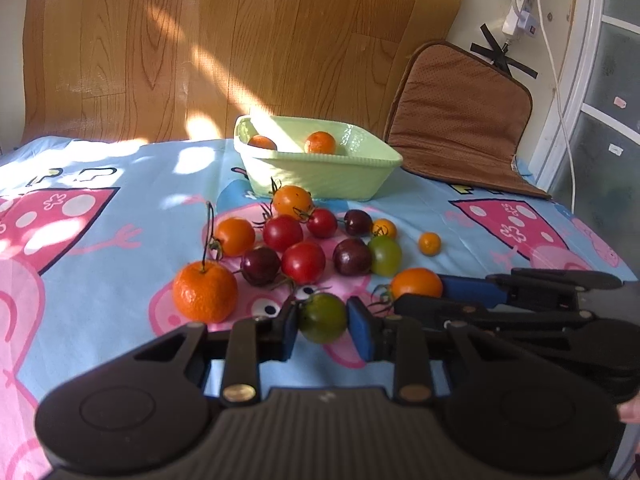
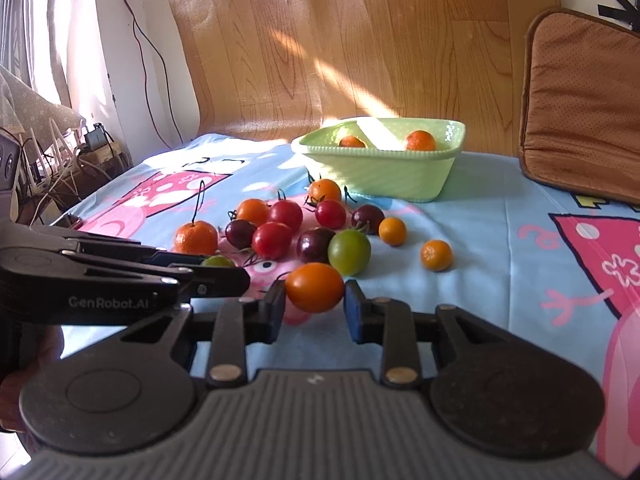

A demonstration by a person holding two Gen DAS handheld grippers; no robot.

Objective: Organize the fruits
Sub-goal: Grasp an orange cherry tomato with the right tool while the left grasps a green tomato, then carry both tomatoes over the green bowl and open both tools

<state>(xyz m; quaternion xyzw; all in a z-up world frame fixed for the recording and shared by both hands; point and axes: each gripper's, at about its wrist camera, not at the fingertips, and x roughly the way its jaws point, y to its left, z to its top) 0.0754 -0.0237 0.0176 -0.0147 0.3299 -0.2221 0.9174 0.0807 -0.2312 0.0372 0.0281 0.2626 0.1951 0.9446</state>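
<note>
Your left gripper [image 1: 322, 318] pinches a green tomato [image 1: 323, 317]; your right gripper [image 2: 314, 306] pinches an orange tomato [image 2: 314, 287], both low over the cartoon cloth [image 1: 100, 240]. Behind the loose fruit, the green basket [image 1: 320, 176] holds two tangerines [image 1: 320, 143]. Only the right wrist view shows cables [image 2: 52, 168] beside the table.
</note>
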